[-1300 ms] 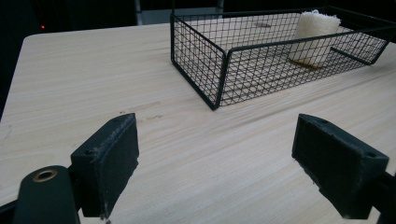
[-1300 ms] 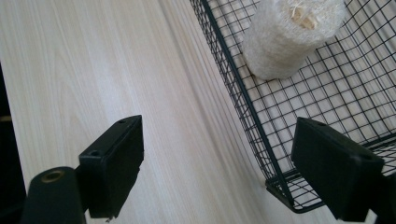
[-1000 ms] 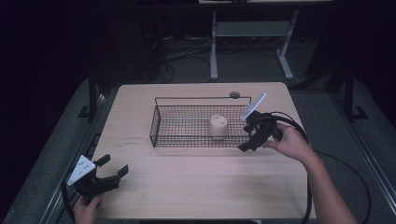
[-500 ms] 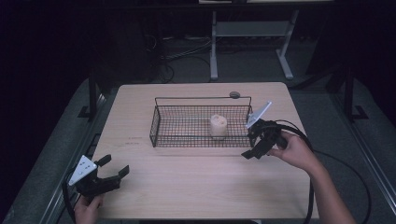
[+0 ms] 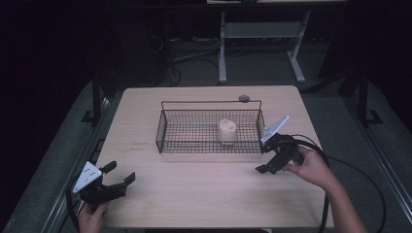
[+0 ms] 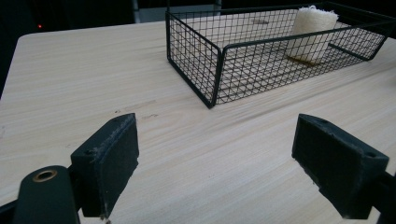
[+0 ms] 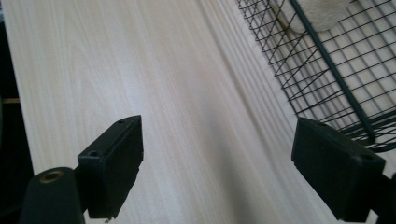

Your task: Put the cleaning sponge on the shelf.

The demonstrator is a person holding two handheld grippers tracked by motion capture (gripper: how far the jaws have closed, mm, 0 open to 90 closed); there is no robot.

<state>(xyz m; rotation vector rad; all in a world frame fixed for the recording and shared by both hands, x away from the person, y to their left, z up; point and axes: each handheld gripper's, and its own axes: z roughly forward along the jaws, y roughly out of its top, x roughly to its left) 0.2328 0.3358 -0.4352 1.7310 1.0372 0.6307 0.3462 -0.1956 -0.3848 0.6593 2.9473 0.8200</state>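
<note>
No readable text, label, brand or number appears on anything here.

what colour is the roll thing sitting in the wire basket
Cream or off-white; the roll stands inside the black wire basket, clearest in the left gripper view.

The room is dark, with light falling mainly on a pale wooden table with rounded corners and visible grain; grey floor shows to both sides of it and beyond its far edge. Behind the table stands a white metal frame with two legs and a crossbar, and loose cables lie on the floor to its left; a black upright post stands by the table's left edge, another at its right.
</note>
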